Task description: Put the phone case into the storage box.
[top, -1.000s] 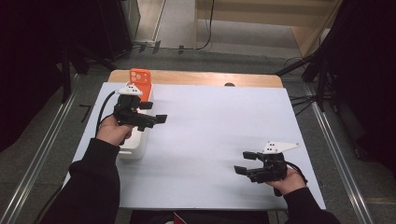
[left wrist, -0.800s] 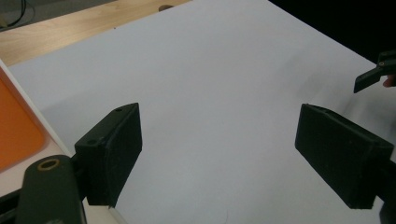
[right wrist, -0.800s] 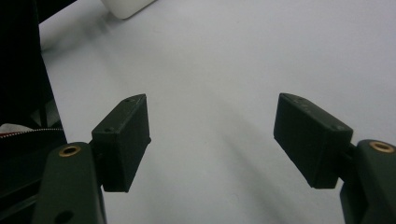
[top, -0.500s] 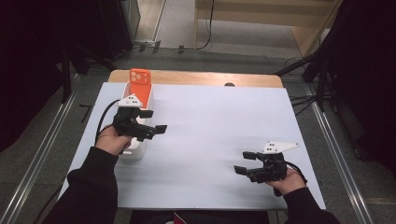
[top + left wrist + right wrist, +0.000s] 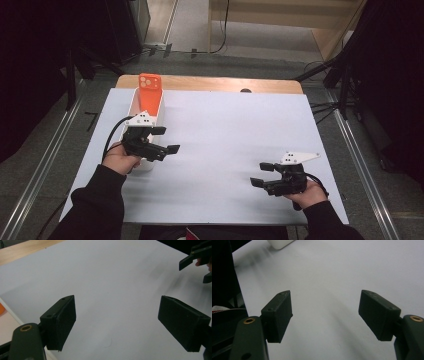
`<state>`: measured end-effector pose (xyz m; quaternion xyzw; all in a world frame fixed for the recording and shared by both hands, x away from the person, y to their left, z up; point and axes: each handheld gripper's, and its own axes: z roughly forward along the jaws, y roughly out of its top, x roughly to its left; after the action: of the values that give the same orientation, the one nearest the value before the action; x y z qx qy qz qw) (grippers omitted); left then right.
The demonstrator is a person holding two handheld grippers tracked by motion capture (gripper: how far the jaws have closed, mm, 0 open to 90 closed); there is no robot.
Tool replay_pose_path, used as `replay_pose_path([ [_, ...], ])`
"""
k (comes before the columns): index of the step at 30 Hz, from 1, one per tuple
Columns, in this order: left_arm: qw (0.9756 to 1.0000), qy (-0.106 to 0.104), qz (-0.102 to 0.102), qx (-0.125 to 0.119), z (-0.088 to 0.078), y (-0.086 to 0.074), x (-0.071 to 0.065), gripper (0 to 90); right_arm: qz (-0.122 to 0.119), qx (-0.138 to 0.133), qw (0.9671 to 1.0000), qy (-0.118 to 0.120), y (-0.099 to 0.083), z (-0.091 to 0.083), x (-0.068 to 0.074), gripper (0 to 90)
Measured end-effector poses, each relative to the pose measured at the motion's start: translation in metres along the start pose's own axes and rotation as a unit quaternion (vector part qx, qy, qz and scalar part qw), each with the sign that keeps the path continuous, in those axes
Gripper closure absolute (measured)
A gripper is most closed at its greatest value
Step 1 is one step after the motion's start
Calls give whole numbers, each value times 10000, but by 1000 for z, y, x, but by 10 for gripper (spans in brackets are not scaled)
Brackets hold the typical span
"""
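Observation:
An orange phone (image 5: 149,82) stands upright at the far end of a long white bin (image 5: 135,105) on the table's left side. My left gripper (image 5: 166,139) hovers by the bin's near right side, open, with nothing between its jaws; they also stand wide apart over bare white table in the left gripper view (image 5: 117,325). My right gripper (image 5: 261,175) rests low at the near right, open and empty, pointing left. Its jaws are spread over the white surface in the right gripper view (image 5: 325,315). The right gripper (image 5: 197,260) is far off in the left gripper view.
A white sheet (image 5: 230,135) covers the table, with a wooden strip (image 5: 225,84) along the far edge. The bin's corner (image 5: 279,243) appears at the top of the right gripper view. Dark stands and cables surround the table on the floor.
My left gripper has drawn back from over the bin toward the near side and a little right, uncovering more of the bin and phone. The right gripper has stayed put.

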<state>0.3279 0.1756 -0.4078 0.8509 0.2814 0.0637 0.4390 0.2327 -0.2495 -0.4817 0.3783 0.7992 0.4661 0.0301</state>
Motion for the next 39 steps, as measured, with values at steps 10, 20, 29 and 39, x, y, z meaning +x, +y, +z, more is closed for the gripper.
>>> replay_pose_path([
  [10, 10000, -52, 34, 47, 2, -9, -7, 149, 8, 3, 10000, 4, 0, 0, 0, 260],
  [20, 9997, -112, 135, 194, 7, -21, -15, 149, 24, 13, 10000, 8, 0, 0, -1, 260],
  [29, 9995, -120, 192, 230, 8, -30, -19, 149, 19, 8, 10000, 2, 0, 1, -1, 260],
  [39, 9994, -119, 306, 146, 7, -37, -26, 149, 32, 21, 10000, -4, 0, 1, -1, 260],
])
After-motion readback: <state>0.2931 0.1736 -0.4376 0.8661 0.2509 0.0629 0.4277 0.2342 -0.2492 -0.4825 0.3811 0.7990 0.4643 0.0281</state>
